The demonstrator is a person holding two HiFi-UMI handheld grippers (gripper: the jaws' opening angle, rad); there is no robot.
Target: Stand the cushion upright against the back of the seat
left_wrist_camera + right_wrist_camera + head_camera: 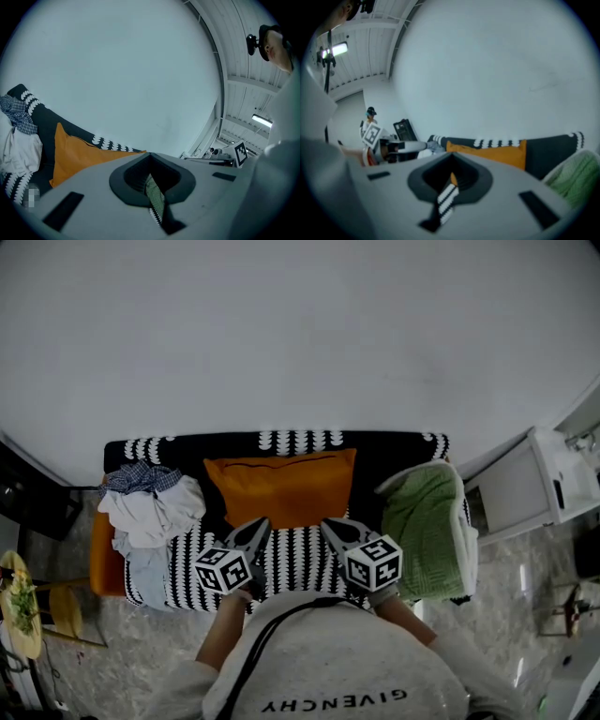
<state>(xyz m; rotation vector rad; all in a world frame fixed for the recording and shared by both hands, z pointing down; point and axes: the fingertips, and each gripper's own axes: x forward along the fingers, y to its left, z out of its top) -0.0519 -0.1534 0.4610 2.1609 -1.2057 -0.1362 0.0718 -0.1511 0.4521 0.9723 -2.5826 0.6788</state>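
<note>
**Operator:** Where is the cushion, and am I holding it?

**Spotter:** The orange cushion stands on its long edge in the middle of the sofa, its face leaning on the back of the seat. You aren't holding it. Your left hand-held gripper and right hand-held gripper both have their jaws pressed together with nothing pinched. They are low over the front of the seat, one toward each bottom corner of the cushion.

**Operator:** Why would they sit there, closed?

**Spotter:** My guess is that closed tips at the base work as blunt props, so the bottom edge can't slide forward. From the head view I can't tell whether the tips touch the cushion or stop just short. The task looks about done to me.

**Operator:** Do the gripper views add anything?

**Spotter:** Yes. The head view looks steeply down and gives the layout: a heap of clothes at your left and a green blanket over the right arm, both clear of the cushion. It flattens any lean, though. Your two gripper views look almost level. They show the cushion's top edge running along just below the patterned top of the back, so it really is upright. Each also shows only a thin slit between its own jaws.
</note>
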